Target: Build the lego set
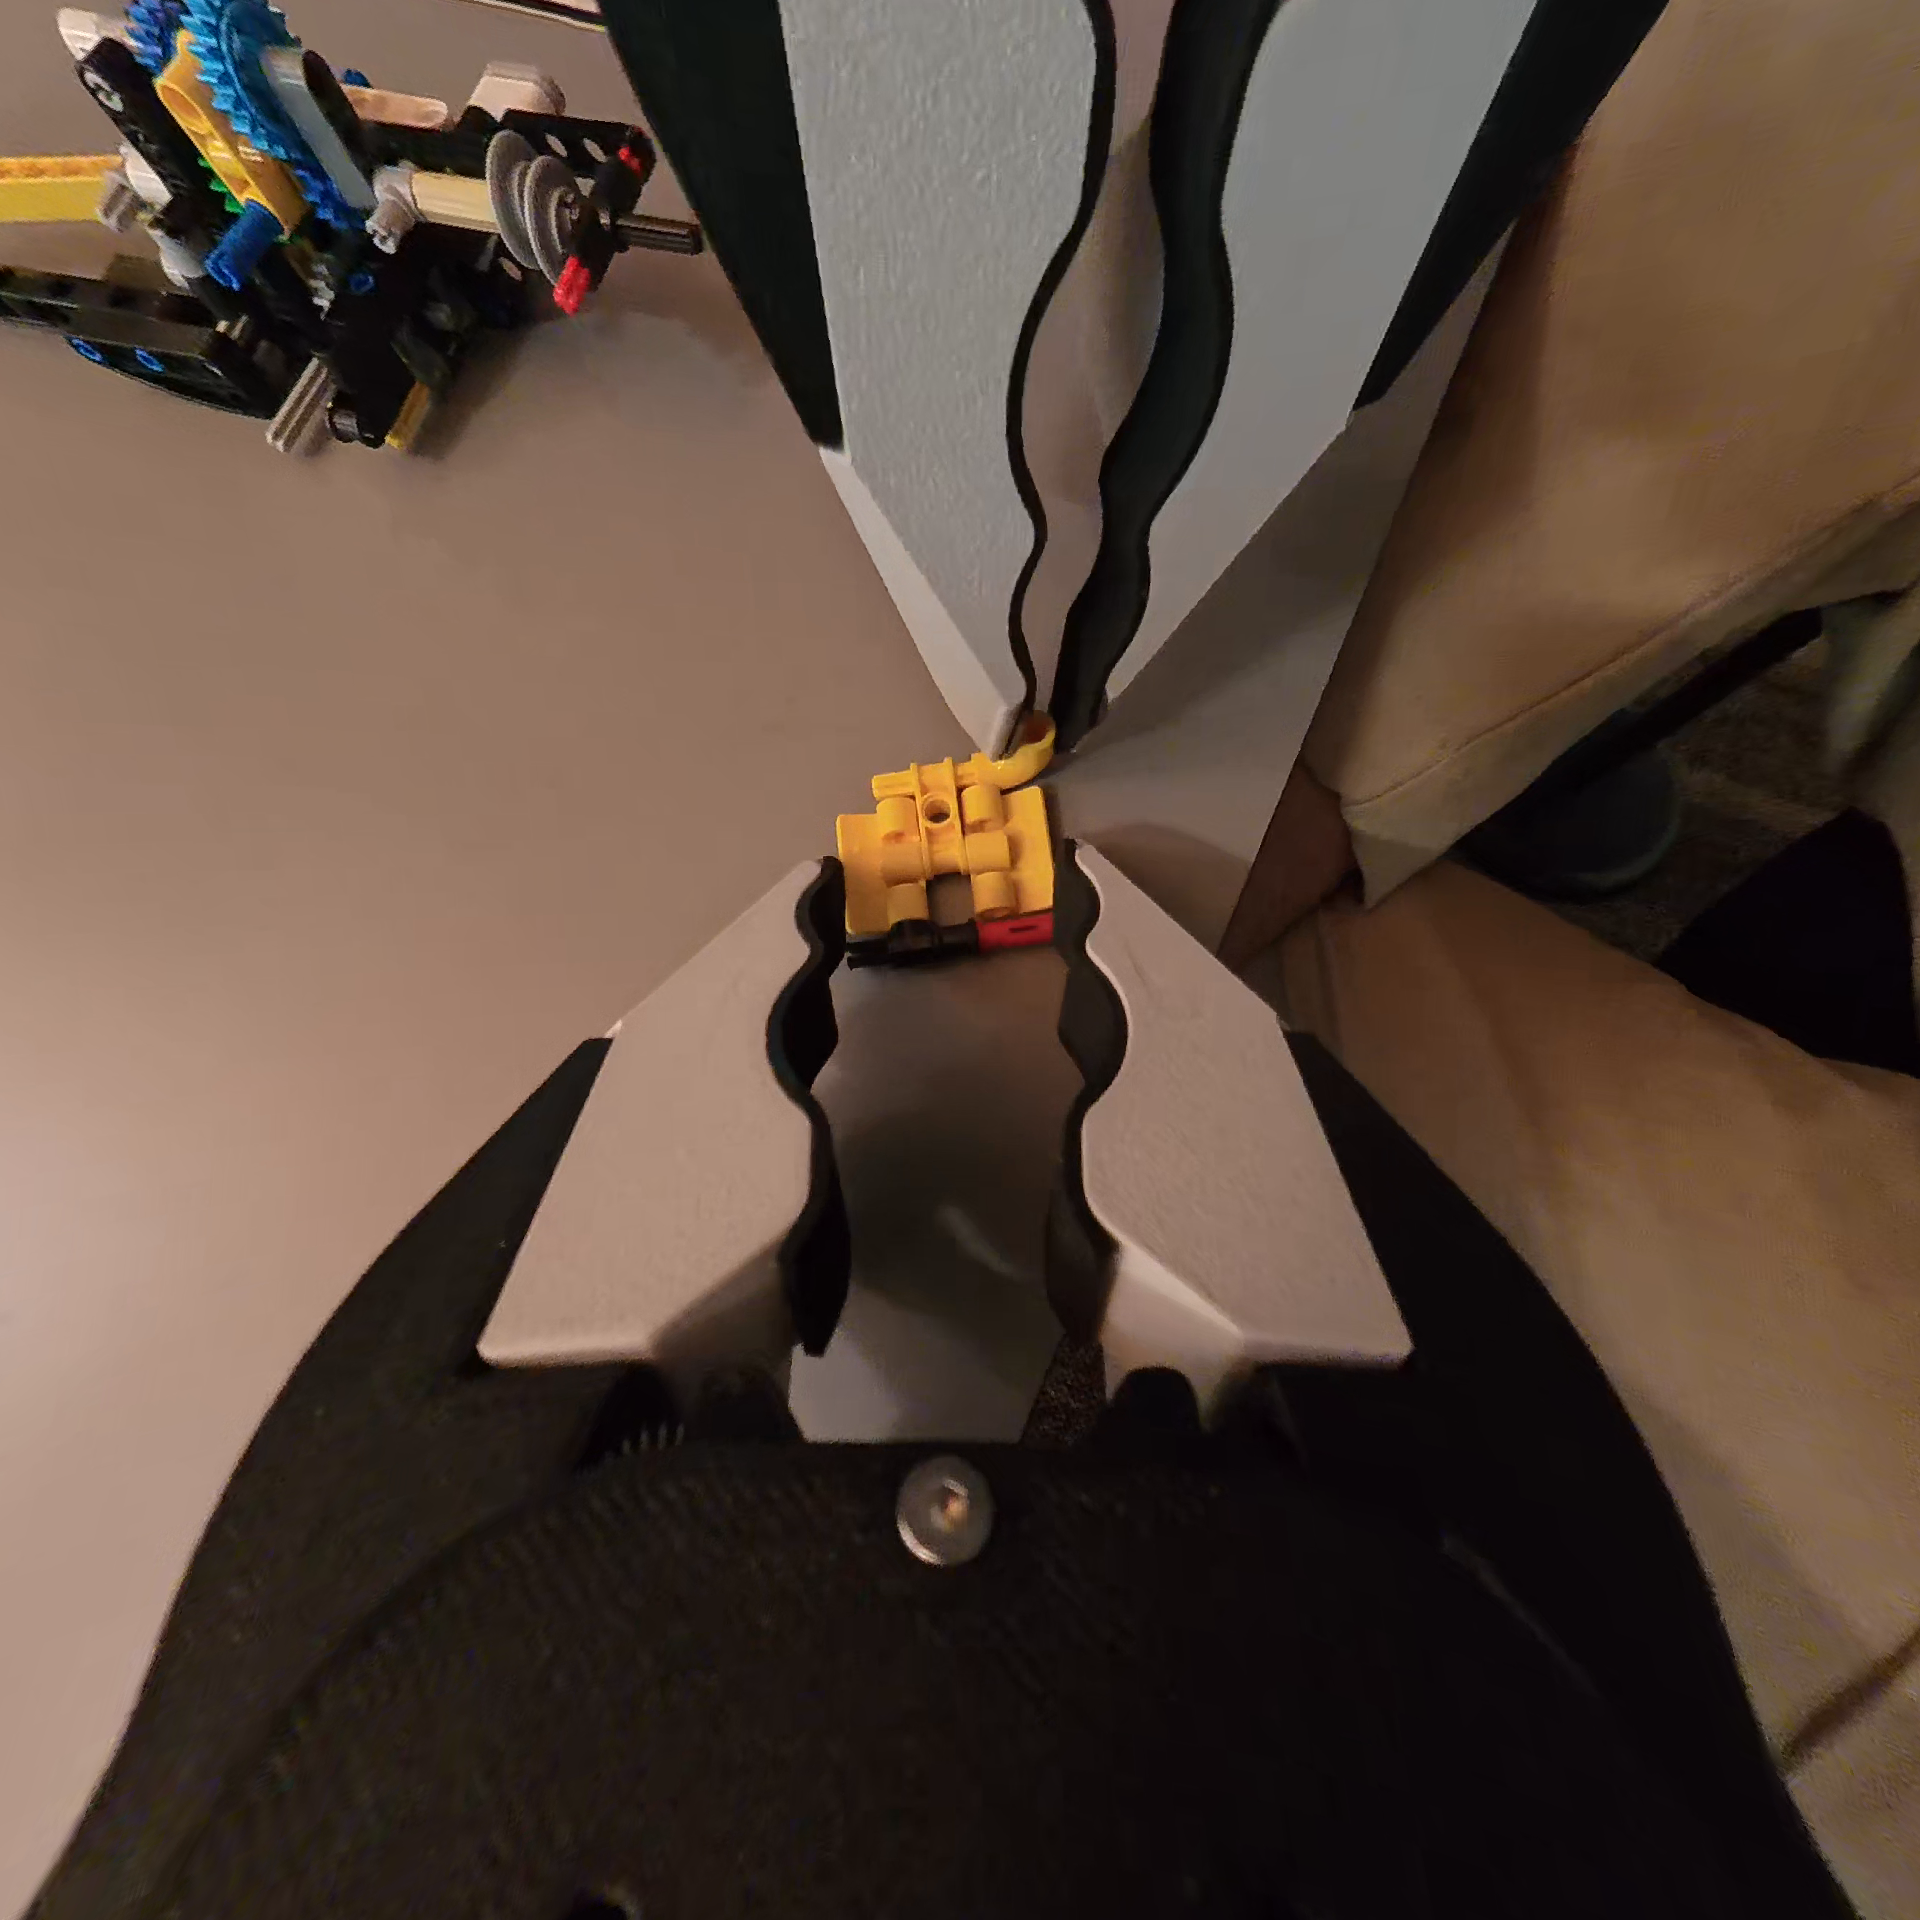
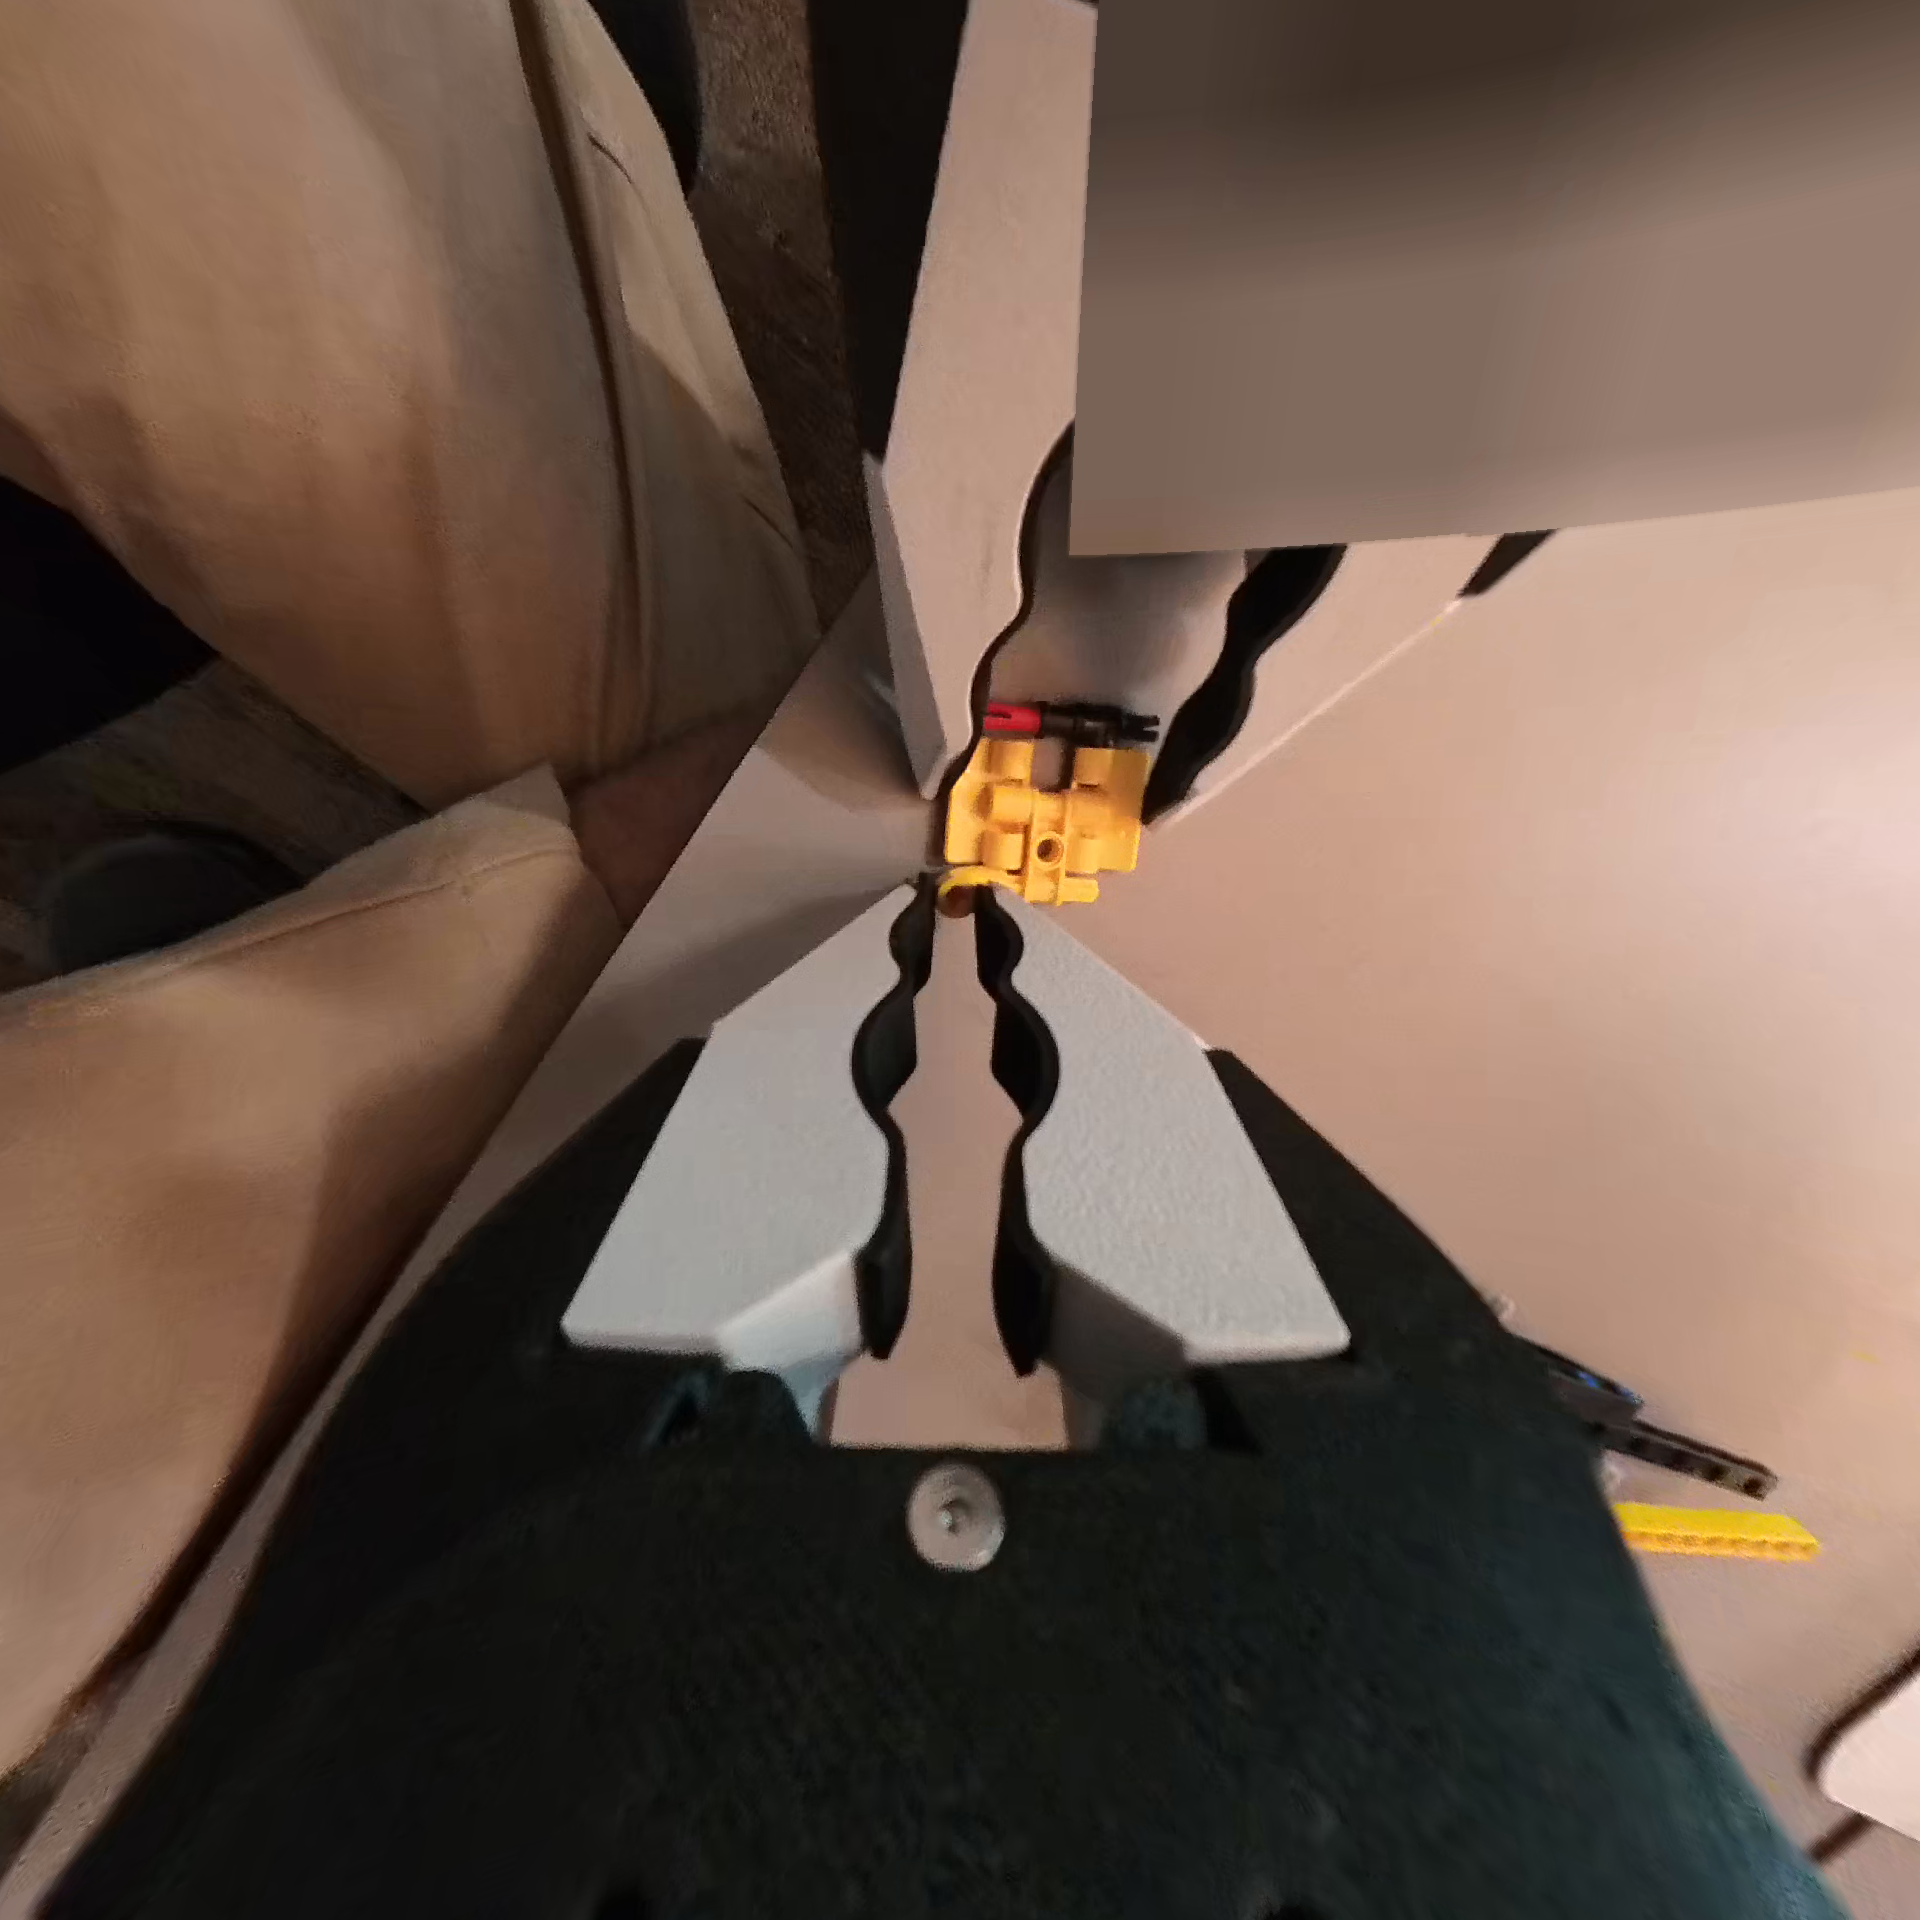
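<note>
From the left wrist we see our left gripper (image 1: pixel 951 894) clamped on the small yellow plastic lego block assembly (image 1: pixel 945 852) above the beige table (image 1: pixel 416 831); only here appears the big black-and-blue lego model (image 1: pixel 312 229).

From the right wrist, our right gripper (image 2: pixel 961 902) pinches a small yellow curved piece (image 2: pixel 971 881) touching the assembly's edge; only here lies a loose yellow beam (image 2: pixel 1714 1558).

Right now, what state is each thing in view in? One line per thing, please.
Left gripper: shut on the yellow sub-assembly, fingers at its two sides.
Right gripper: shut on the small yellow piece.
Yellow sub-assembly: held above the table, black pin and red pin at one edge.
Small yellow piece: at the sub-assembly's edge; seating unclear.
Large model: resting on the table, untouched.
</note>
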A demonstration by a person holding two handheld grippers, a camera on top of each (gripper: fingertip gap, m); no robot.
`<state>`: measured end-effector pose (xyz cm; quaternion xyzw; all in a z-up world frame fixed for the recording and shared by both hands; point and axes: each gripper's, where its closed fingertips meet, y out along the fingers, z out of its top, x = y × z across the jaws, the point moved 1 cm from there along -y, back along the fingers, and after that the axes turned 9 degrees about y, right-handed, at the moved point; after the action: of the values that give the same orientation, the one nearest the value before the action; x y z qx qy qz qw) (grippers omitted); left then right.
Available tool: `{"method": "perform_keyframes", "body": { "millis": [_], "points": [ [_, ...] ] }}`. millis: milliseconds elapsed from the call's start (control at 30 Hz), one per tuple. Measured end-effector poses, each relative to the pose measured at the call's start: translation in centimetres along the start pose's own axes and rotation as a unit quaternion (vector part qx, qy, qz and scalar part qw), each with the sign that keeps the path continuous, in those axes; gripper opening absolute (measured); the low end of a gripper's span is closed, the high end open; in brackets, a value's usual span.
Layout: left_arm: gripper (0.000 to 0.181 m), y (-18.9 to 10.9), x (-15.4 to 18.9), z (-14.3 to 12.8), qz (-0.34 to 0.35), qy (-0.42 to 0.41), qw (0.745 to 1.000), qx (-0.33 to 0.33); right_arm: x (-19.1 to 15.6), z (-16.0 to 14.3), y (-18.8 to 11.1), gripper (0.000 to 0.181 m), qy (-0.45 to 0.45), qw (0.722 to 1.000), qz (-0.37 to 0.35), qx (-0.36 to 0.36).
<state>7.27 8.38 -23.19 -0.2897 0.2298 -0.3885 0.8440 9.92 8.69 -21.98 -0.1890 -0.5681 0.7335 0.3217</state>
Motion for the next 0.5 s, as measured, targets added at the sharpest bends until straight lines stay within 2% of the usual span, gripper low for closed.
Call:
{"method": "perform_keyframes", "body": {
  "millis": [167, 500],
  "points": [
    [0.042, 0.11, 0.12, 0.12, -0.001, 0.001, 1.000, 0.002, -0.13, -0.10, -0.05, 0.007, 0.026, 0.999, -0.014, 0.020],
    [0.042, 0.18, 0.04, 0.13, 0.006, 0.007, 1.000, -0.002, -0.12, -0.09, -0.05, 0.007, 0.017, 0.999, -0.027, 0.016]
  ]
}}
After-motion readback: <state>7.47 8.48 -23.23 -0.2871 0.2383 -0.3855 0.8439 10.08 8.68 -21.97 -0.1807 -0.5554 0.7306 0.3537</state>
